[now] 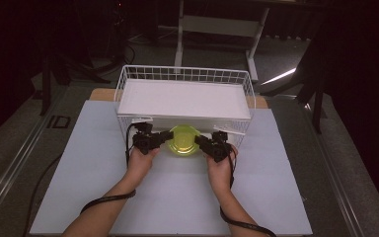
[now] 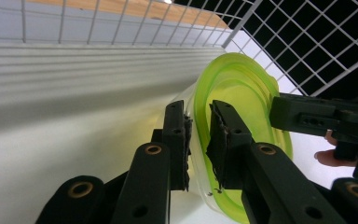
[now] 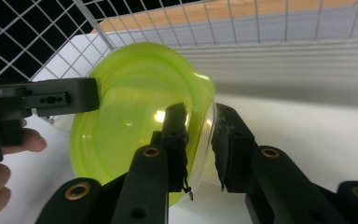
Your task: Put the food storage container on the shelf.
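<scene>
The left gripper [image 1: 164,137] straddles the left rim of a green lidded container [image 1: 183,140], one jaw inside the lip line and one outside, with a narrow gap visible between the pads and the rim in the left gripper view; whether the pads bear on the plastic cannot be told for certain, though the setting is narrow and reads as a pinch on the rim. The right gripper [image 1: 202,143] stands likewise on the right rim, jaws narrow, one over the lid face and one outside the clear wall. Judgement: the step in hand appears to be a two-sided carry of the container at the mouth of the white wire basket [image 1: 128,79], direction undetermined. To do it well, both grips should sit level and opposite each other, squeeze evenly so the soft rim does not buckle, and move together so the container stays flat and clears the basket's near wires and the white shelf [image 1: 182,98] above it. The container lies on the pale table sheet [image 1: 98,163], at the near open side of the basket, just under the shelf edge, between the two hands. It is round and shallow, with a translucent yellow-green lid [image 3: 130,126] showing concentric ridges and a bright highlight, over a clear body [image 2: 191,154]; contents are not discernible.
</scene>
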The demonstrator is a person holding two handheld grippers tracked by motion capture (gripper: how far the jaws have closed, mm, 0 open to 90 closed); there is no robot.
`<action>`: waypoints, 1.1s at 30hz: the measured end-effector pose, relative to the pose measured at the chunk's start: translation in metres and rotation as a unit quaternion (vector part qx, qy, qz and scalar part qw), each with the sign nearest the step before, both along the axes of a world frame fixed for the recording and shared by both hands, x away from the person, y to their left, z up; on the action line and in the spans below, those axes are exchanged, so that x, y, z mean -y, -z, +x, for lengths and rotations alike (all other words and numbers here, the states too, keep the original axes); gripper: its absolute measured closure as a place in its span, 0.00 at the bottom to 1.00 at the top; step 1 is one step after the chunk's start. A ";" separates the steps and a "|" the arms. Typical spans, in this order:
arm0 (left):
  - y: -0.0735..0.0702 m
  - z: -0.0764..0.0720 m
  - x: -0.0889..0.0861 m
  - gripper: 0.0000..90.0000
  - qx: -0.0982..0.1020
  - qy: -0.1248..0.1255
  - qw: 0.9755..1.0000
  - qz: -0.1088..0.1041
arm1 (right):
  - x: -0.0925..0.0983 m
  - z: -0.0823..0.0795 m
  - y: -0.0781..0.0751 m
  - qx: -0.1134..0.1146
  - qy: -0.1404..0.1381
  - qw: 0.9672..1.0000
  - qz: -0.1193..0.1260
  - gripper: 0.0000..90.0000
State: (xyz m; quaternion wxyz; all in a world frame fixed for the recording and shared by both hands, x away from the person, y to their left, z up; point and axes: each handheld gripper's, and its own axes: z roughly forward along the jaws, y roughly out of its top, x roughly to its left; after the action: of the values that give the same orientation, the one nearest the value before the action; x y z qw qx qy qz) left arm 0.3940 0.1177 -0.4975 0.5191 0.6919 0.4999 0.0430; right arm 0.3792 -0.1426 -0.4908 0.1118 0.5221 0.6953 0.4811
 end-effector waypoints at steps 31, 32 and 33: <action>0.003 -0.019 -0.007 0.64 0.070 -0.033 0.997 0.019 | -0.004 -0.001 -0.002 0.042 0.009 0.999 -0.026 0.55; 0.003 -0.022 -0.008 0.64 0.067 -0.032 0.997 0.019 | -0.003 -0.003 -0.003 0.043 0.007 0.999 -0.025 0.55; 0.002 -0.024 -0.009 0.64 0.063 -0.029 0.997 0.017 | -0.003 -0.005 -0.004 0.043 0.004 0.999 -0.024 0.55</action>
State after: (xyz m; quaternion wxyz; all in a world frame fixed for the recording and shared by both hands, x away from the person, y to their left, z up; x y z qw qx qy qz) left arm 0.3697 0.1268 -0.4998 0.5368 0.6817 0.4848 0.1099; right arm 0.3737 -0.1399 -0.4865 0.1564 0.5007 0.6990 0.4860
